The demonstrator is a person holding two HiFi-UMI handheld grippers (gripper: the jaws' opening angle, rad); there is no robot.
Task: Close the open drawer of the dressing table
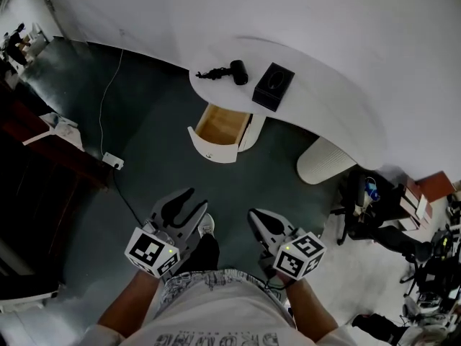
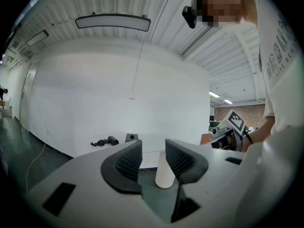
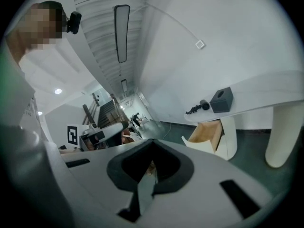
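The drawer (image 1: 220, 130) hung open under the bench (image 1: 324, 99), well ahead of me — approach step. Left gripper (image 1: 196, 199) jaws stood apart, empty; right gripper (image 1: 256, 218) jaws were together. Next, I judged: reach in, push its front.

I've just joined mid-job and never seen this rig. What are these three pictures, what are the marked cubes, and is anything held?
No robot: a person holds a two-jaw gripper in each hand; the marked cubes belong to them. One picture looks down from the person's head; the others ride on each gripper. The left gripper has its jaws apart, the right gripper has them together; neither holds anything. Ahead stands the white dressing table, its drawer pulled open. On top lie a black box and a black corded device.
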